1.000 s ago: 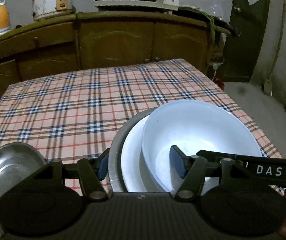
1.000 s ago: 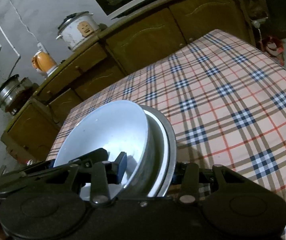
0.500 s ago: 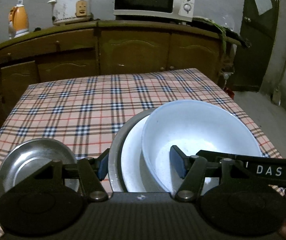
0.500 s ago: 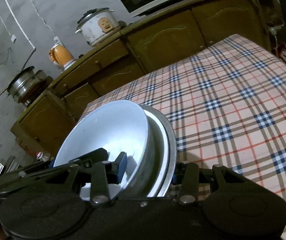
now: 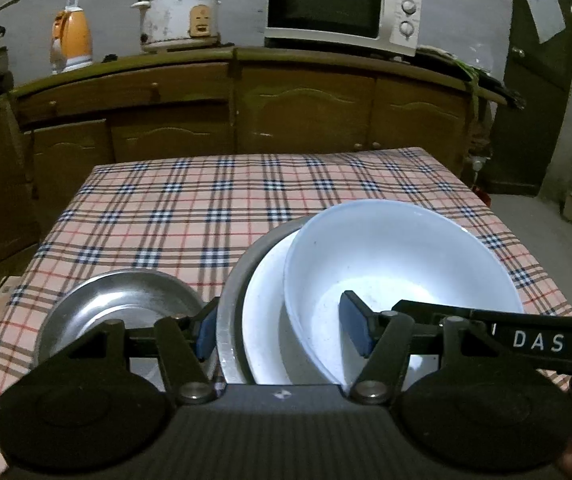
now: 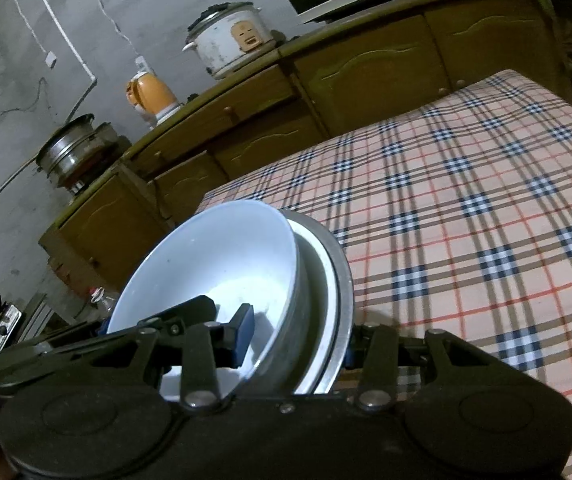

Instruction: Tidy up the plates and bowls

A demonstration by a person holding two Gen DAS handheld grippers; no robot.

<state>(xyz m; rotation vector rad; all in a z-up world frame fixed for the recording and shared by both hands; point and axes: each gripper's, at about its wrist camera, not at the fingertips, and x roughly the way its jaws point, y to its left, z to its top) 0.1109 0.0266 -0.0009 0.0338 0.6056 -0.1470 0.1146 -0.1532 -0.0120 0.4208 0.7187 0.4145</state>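
Note:
A stack of dishes hangs above the plaid table, clamped from both sides. It is a white bowl (image 5: pixel 398 264) in a white plate (image 5: pixel 266 320) on a steel plate (image 5: pixel 230 320). My left gripper (image 5: pixel 280 328) is shut on the stack's near rim, one pad inside the bowl and one outside the steel plate. My right gripper (image 6: pixel 296 340) grips the same stack, with the white bowl (image 6: pixel 214 268) left of the steel plate (image 6: pixel 342 276). A second steel plate (image 5: pixel 126 304) lies on the table, low on the left.
The plaid tablecloth (image 5: pixel 222 208) stretches ahead to a wooden cabinet (image 5: pixel 306 108). On the cabinet stand a microwave (image 5: pixel 338 8), a rice cooker (image 5: pixel 178 16) and an orange kettle (image 5: pixel 72 40). A dark door (image 5: pixel 542 60) is at the right.
Both grippers, still clamped on the stack, have drawn back and slightly up from the table. The lone steel plate and the cabinet top have come further into view.

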